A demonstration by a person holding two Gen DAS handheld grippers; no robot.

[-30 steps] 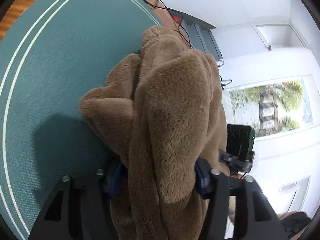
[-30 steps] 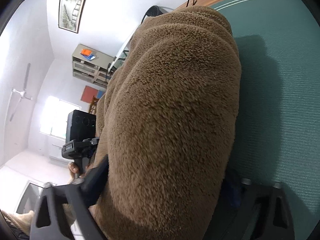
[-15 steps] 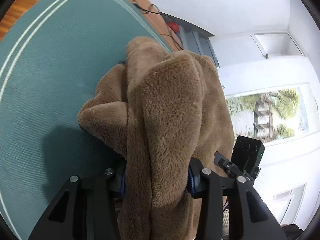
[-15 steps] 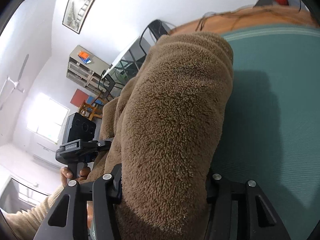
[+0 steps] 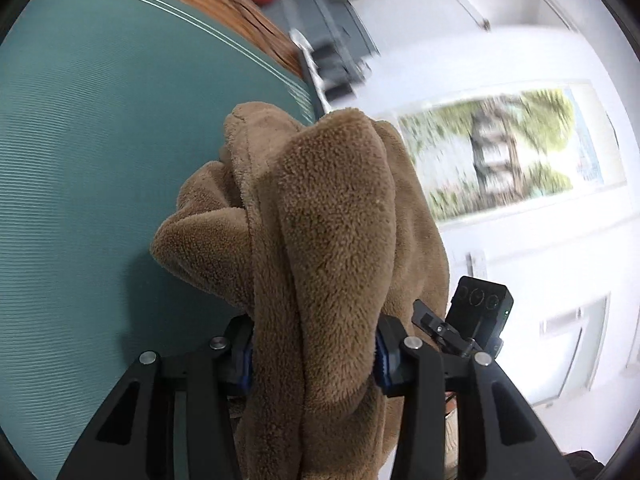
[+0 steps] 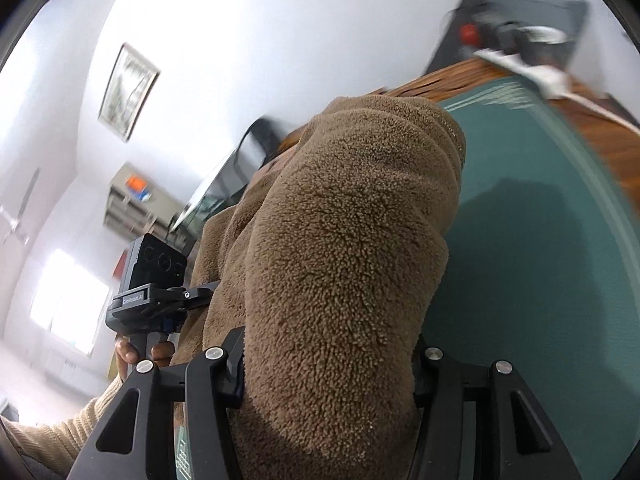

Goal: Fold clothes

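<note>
Two hand-held grippers clamped one brown fleece garment, which was bunched into thick folds and held above a green mat. The left gripper had its black jaws pressed against either side of a gathered fold, with blue pads touching the pile; the fabric rose beyond the fingers and hung down in front of the lens. The right gripper likewise pinched a broad roll of the same garment, which filled the gap between its jaws and hid most of the right-hand finger. The garment cast a dark shadow on the mat to its right in the right wrist view. The mat carried thin white border lines and lay on a wooden table, whose far edge showed beyond it. A hand in a cream knitted sleeve gripped the handle of the left gripper, seen at the left of the right wrist view beneath a black camera module. A framed picture hung on the white wall, and a blurred landscape painting lay at the right of the left wrist view.
</note>
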